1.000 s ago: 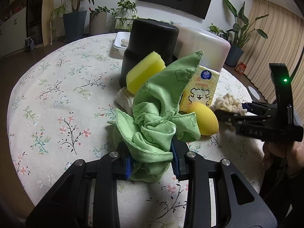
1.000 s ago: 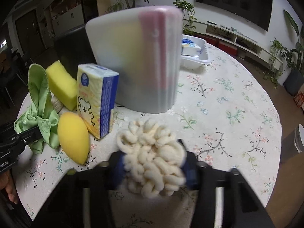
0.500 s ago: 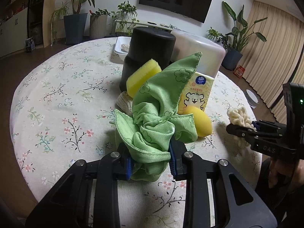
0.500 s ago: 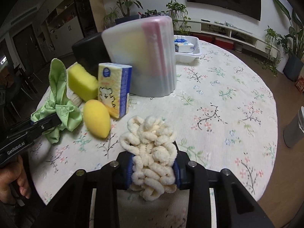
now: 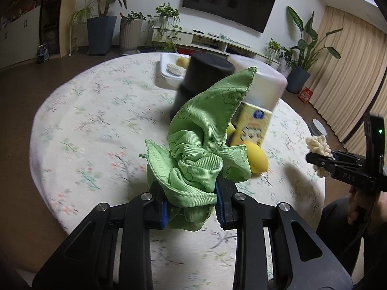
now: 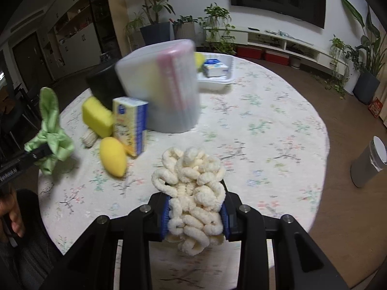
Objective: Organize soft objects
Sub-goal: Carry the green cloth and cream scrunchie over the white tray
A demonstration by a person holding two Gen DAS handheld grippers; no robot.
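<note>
A bunched green cloth [image 5: 197, 154] is pinched between the closed jaws of the left gripper [image 5: 192, 209], raised above the floral table [image 5: 96, 120]. A cream chenille pad [image 6: 193, 193] is clamped in the right gripper [image 6: 194, 213]. A yellow sponge [image 6: 96, 116], tissue pack [image 6: 130, 125] and egg-shaped puff [image 6: 113, 155] are seen at its ten o'clock.

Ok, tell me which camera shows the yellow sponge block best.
The right wrist view: the yellow sponge block shows nearly whole, leaning by the tissue pack. In the left wrist view the green cloth hides almost all of it.
</note>
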